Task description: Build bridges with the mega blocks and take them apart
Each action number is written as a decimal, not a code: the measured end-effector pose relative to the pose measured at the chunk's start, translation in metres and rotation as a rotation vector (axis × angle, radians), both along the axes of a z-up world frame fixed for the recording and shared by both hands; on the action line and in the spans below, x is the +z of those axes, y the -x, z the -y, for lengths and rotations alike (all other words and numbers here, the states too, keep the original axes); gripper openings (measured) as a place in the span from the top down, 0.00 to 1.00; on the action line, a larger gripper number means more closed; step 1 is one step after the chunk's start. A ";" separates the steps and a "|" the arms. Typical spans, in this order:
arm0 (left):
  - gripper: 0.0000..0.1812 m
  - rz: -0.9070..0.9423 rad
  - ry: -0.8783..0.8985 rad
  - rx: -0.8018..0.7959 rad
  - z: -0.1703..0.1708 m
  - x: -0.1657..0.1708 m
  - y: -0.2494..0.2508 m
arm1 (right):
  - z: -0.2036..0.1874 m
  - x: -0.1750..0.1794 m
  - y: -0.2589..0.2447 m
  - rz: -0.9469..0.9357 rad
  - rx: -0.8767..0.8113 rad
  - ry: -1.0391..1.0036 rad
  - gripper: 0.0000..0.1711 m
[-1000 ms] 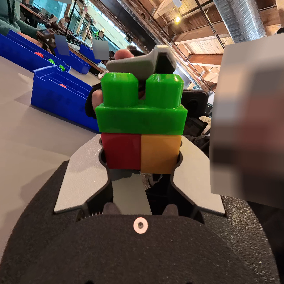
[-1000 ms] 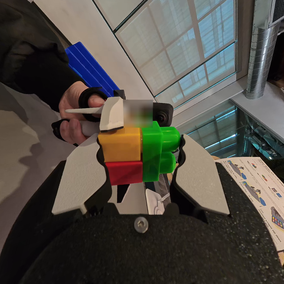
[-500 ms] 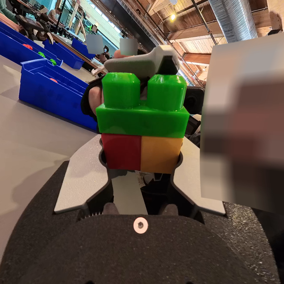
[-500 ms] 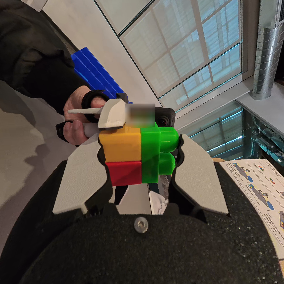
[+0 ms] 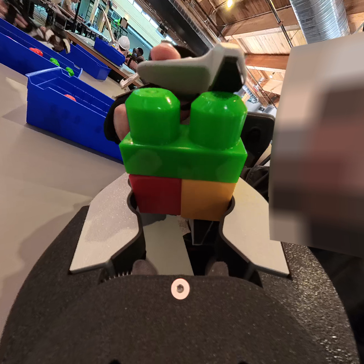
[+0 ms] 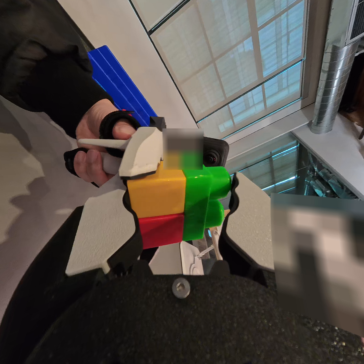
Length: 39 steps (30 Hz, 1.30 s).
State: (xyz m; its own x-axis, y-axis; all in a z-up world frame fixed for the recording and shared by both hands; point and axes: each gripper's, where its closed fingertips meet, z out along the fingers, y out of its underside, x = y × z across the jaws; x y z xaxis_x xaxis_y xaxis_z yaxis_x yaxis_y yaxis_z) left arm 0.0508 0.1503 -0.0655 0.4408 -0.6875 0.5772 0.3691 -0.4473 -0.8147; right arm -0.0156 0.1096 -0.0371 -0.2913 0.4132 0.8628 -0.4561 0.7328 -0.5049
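A small stack is held in the air: a green two-stud block [image 5: 183, 163] sits on a red block [image 5: 155, 195] and a yellow block [image 5: 206, 199] side by side. My left gripper [image 5: 182, 199] is shut on the red and yellow blocks from their outer sides. My right gripper [image 6: 180, 197] is shut on the same stack end to end. One of its fingers is against the base of the yellow block [image 6: 157, 193] and red block [image 6: 161, 230]; the other is on the studs of the green block [image 6: 197, 206]. The right gripper's finger [image 5: 177, 72] shows above the studs in the left wrist view.
Blue bins [image 5: 59, 112] with loose red and green blocks stand on the grey table [image 5: 39, 177] to the left. Another blue bin [image 6: 118, 84] lies behind the person's hand [image 6: 88, 163] that holds the left gripper. A window wall is beyond.
Both grippers keep their hold on the stack. The stack and both grippers have shifted and tilted slightly together; the background has slid a little in both views.
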 end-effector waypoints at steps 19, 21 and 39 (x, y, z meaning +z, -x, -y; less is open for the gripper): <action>0.51 -0.006 0.014 -0.043 0.012 -0.002 0.009 | -0.017 0.002 -0.005 -0.002 0.002 0.074 0.40; 0.51 -0.006 0.011 -0.059 0.017 0.000 0.010 | -0.022 -0.003 -0.005 0.051 0.004 0.079 0.42; 0.51 -0.056 0.042 -0.150 0.028 -0.003 -0.005 | -0.013 -0.024 -0.003 0.217 0.044 0.012 0.46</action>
State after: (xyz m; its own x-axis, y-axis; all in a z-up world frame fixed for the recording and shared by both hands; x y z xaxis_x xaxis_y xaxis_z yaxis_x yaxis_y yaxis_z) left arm 0.0557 0.1228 -0.0690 0.3676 -0.7238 0.5840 0.2501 -0.5279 -0.8117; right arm -0.0125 0.1223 -0.0615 -0.4877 0.4064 0.7727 -0.3666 0.7079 -0.6037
